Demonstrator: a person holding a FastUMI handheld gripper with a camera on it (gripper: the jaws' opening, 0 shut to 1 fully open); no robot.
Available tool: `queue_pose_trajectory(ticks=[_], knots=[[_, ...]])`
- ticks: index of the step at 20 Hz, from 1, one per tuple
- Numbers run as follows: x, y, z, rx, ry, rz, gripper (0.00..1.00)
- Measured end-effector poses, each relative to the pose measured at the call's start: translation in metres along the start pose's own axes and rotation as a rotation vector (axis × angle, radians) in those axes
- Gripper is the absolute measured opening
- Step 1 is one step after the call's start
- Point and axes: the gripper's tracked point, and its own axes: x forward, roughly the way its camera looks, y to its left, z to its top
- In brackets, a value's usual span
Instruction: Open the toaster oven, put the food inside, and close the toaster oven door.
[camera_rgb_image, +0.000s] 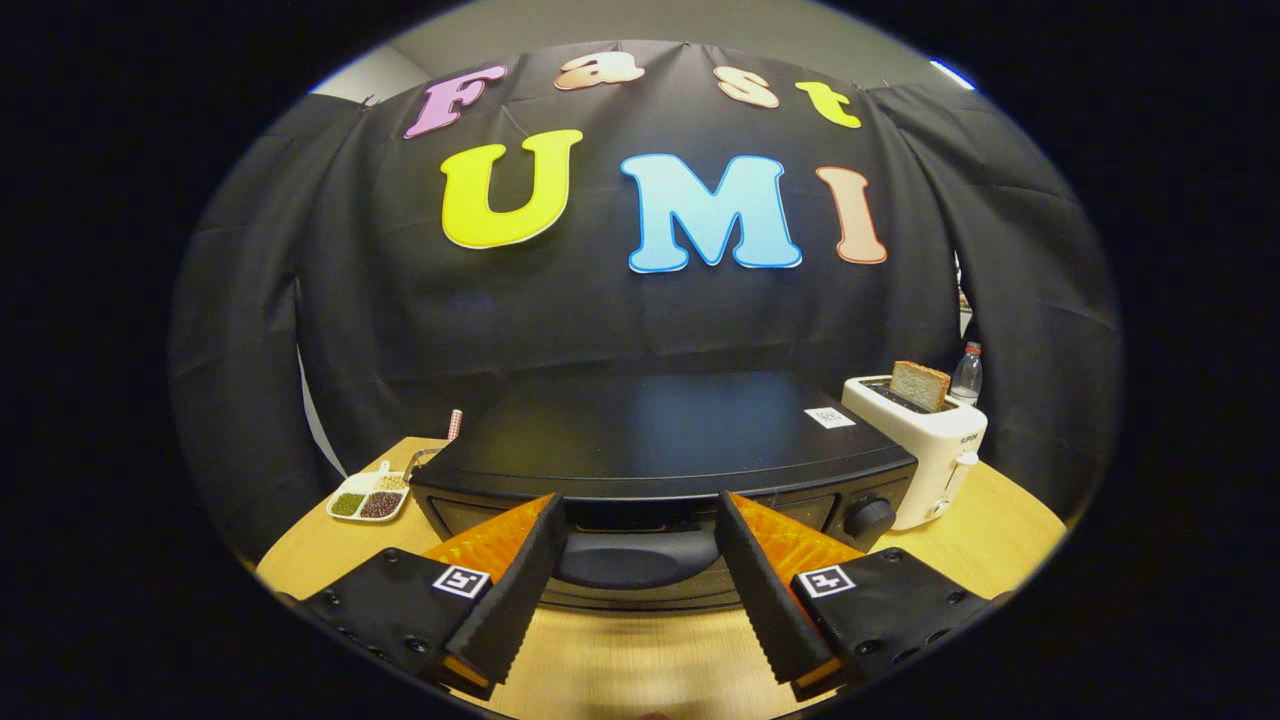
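Observation:
A black toaster oven stands on the wooden table just ahead of my fingers, its door shut. The door's rounded handle lies in the gap between my two fingertips, slightly beyond them. My gripper is open, with nothing pressed between its fingers. A knob sits on the oven's right front. A slice of bread sticks up from a white toaster to the oven's right.
A small white divided dish with beans and grains sits on the table left of the oven. A clear bottle stands behind the white toaster. A white sticker lies on the oven's top.

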Motion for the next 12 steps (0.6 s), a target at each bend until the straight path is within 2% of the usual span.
queue_pose_trajectory(ticks=[2,12], knots=[[-0.004,-0.001,-0.003,-0.034,-0.001,-0.003,0.96],[-0.049,0.001,-0.040,-0.042,-0.012,-0.005,0.97]])
